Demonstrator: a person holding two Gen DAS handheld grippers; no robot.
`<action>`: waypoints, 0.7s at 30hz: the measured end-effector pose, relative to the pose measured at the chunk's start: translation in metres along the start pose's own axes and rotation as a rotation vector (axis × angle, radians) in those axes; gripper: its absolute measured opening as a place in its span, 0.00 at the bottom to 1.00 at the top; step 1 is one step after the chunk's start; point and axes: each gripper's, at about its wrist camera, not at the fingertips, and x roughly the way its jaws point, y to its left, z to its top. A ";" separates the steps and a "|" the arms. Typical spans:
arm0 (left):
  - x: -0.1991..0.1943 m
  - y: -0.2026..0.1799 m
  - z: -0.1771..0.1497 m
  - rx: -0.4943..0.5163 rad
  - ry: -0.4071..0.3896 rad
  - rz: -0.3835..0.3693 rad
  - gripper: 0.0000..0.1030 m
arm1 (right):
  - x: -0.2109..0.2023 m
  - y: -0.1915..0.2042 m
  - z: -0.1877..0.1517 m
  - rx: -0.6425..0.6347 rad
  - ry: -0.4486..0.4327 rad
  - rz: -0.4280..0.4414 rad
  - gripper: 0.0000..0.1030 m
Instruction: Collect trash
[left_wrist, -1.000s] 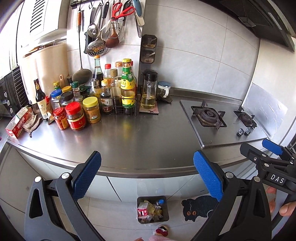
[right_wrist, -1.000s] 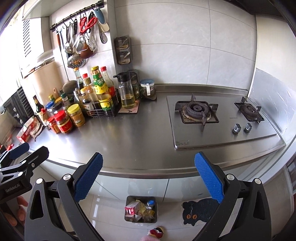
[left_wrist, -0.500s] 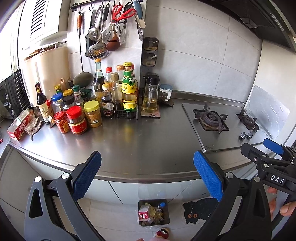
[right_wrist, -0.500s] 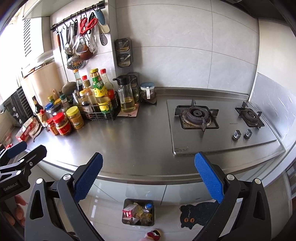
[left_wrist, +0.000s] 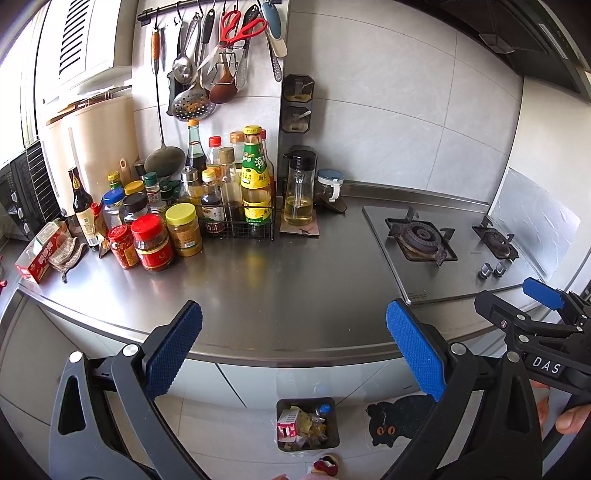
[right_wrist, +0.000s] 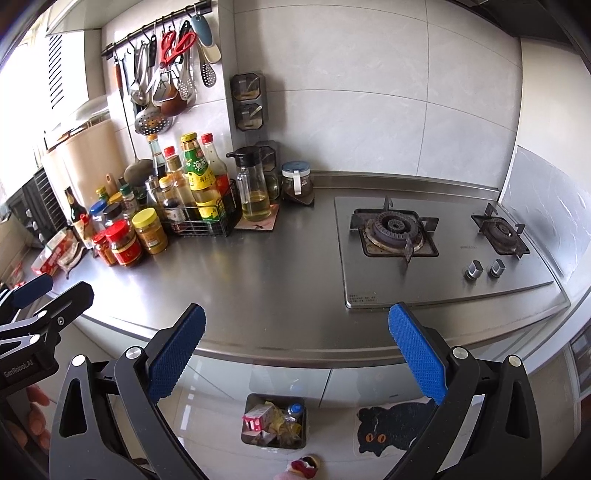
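Observation:
A grey trash bin (left_wrist: 331, 441) stands on the floor below the steel counter (left_wrist: 295, 291), holding a pink carton, wrappers and a blue-capped bottle; it also shows in the right wrist view (right_wrist: 300, 439). My left gripper (left_wrist: 293, 349) is open and empty, held above the counter's front edge. My right gripper (right_wrist: 295, 349) is open and empty at a like height; it shows at the right of the left wrist view (left_wrist: 532, 299). The left gripper shows at the left of the right wrist view (right_wrist: 48, 291).
Sauce bottles and jars (left_wrist: 184, 206) crowd the counter's back left, beside an oil dispenser (left_wrist: 298, 192). A red carton (left_wrist: 40, 256) and a crumpled wrapper (left_wrist: 68, 253) lie at the far left. A gas hob (left_wrist: 443, 243) fills the right. A black cat mat (left_wrist: 399, 417) lies on the floor.
Both grippers have risen and drawn back a little from the counter, so more of the countertop shows. Both stay open and empty.

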 end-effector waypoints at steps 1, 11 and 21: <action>0.001 -0.001 -0.001 0.001 0.002 0.001 0.92 | 0.001 0.000 -0.001 0.000 0.004 0.000 0.97; 0.004 -0.007 -0.006 0.011 0.015 0.006 0.92 | 0.003 -0.007 -0.008 0.012 0.022 0.009 0.97; 0.003 -0.009 -0.008 0.009 0.014 0.010 0.92 | 0.004 -0.012 -0.010 0.017 0.027 0.012 0.97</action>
